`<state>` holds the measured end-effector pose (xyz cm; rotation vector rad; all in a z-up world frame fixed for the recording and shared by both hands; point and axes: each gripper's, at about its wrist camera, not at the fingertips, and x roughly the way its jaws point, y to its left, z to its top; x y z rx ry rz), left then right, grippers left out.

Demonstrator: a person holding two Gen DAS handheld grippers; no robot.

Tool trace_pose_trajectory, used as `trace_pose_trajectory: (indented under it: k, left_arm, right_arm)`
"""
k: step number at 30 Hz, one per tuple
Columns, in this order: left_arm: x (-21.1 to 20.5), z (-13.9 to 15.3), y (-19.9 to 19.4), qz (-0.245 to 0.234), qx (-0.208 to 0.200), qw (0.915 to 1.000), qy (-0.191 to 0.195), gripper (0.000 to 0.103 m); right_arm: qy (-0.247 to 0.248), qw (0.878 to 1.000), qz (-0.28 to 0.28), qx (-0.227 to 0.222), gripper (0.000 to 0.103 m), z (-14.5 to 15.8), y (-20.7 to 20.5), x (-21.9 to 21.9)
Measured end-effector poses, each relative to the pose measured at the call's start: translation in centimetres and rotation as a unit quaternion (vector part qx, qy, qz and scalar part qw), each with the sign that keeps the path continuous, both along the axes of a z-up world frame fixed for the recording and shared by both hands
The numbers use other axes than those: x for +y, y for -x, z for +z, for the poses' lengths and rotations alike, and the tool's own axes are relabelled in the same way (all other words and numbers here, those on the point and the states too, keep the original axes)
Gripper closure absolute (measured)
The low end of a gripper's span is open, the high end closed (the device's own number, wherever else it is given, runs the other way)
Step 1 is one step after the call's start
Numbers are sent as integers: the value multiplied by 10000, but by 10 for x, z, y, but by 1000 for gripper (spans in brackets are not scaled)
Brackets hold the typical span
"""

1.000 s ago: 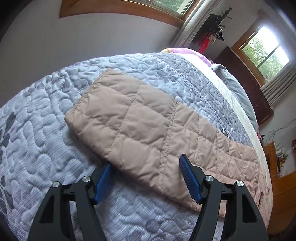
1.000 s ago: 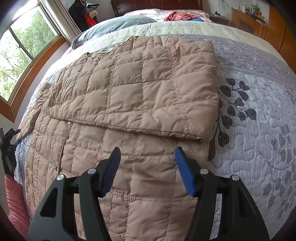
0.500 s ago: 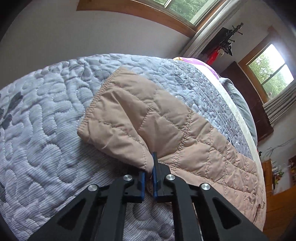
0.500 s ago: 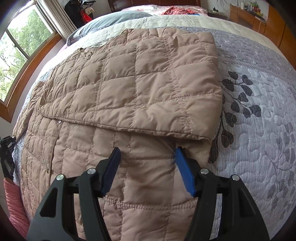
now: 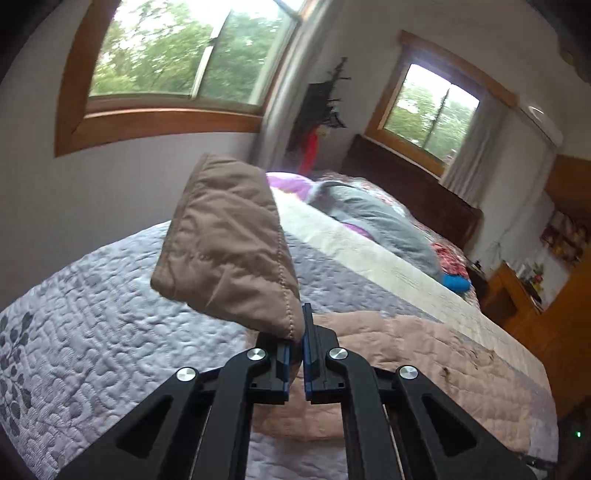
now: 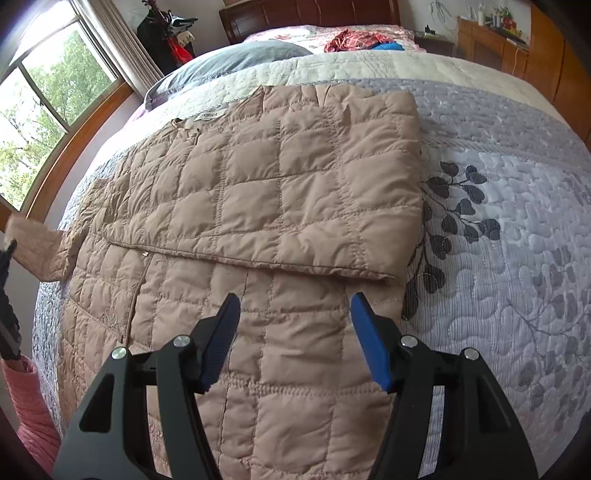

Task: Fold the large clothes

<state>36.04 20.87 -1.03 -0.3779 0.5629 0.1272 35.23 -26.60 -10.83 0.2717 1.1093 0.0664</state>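
A tan quilted jacket (image 6: 258, 206) lies spread on the bed, one side folded over its middle. My left gripper (image 5: 295, 332) is shut on the jacket's sleeve end (image 5: 229, 251) and holds it lifted above the bedspread; the rest of the jacket (image 5: 406, 354) lies beyond it. The lifted sleeve also shows at the left edge of the right wrist view (image 6: 33, 251). My right gripper (image 6: 295, 332) is open and empty, hovering over the jacket's lower part near its right edge.
The lilac quilted bedspread (image 6: 498, 229) covers the bed. A grey pillow (image 6: 236, 59) and loose clothes (image 6: 354, 38) lie near the dark headboard (image 6: 306, 14). Wooden cabinets (image 6: 487, 40) stand at the right. A window (image 5: 184, 55) and wall flank the bed's left side.
My left gripper shut on the sleeve end and lifted it off the bedspread. My right gripper stayed open and nearly still over the jacket.
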Motion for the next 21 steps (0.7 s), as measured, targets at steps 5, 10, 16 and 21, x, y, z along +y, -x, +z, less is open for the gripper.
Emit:
trace_pose_trajectory:
  k: [5, 10, 16, 21]
  left_arm:
    - [-101, 13, -20, -1077, 53, 9935, -370, 98]
    - [-183, 3, -34, -1773, 228, 9815, -691, 98]
    - [-262, -25, -48, -2343, 558, 9646, -1073, 98]
    - [-299, -54, -63, -2602, 834, 9539, -1239, 98]
  right_arm:
    - [13, 10000, 44, 9, 41, -2, 4, 0]
    - [8, 10000, 79, 11, 41, -7, 6, 1]
    - [-6, 10000, 77, -14, 41, -7, 5, -1]
    - [21, 10000, 40, -24, 41, -8, 6, -5]
